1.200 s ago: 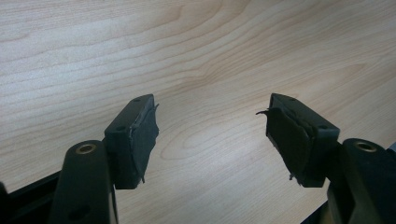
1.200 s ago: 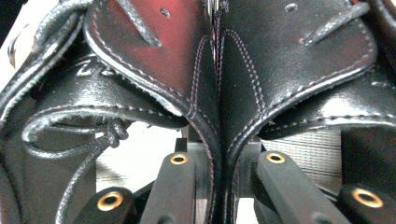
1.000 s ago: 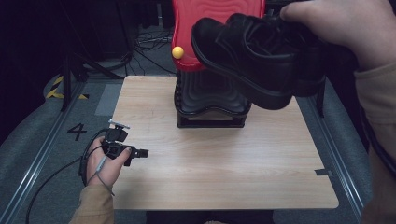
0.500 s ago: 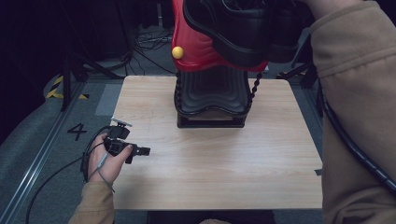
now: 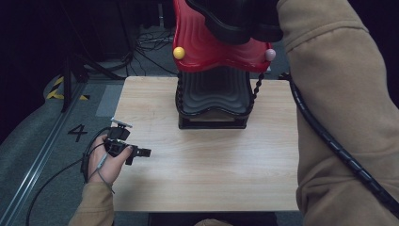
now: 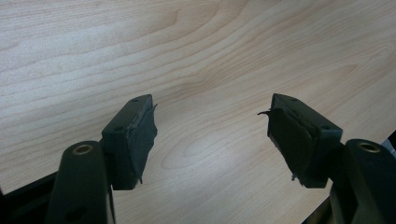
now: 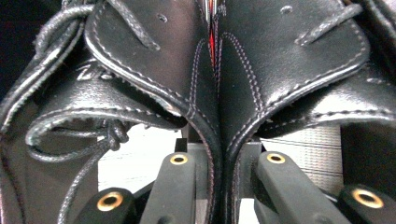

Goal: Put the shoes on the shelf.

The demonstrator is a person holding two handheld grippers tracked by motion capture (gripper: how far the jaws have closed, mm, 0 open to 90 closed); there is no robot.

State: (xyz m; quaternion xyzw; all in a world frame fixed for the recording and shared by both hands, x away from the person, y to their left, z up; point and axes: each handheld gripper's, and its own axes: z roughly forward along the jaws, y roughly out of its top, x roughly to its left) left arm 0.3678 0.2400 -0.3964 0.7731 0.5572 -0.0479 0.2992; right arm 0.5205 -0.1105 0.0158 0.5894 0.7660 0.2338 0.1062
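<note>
The right gripper (image 7: 217, 186) is clenched on the inner edges of two black shoes (image 5: 240, 19), holding them as a pair high above the red rack (image 5: 211, 44), probably to place them there, while the left gripper (image 6: 212, 135) rests released over the table (image 5: 211, 165).

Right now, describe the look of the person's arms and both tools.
Both arms wear tan sleeves with ribbed cuffs. The left tool is black, with a small grey plate on top and a black cable looping to the floor. Its pads are dark and frayed at the edges. The right tool has black arms with brass-coloured rivets; a black spiral-wrapped cable crosses that sleeve.
</note>
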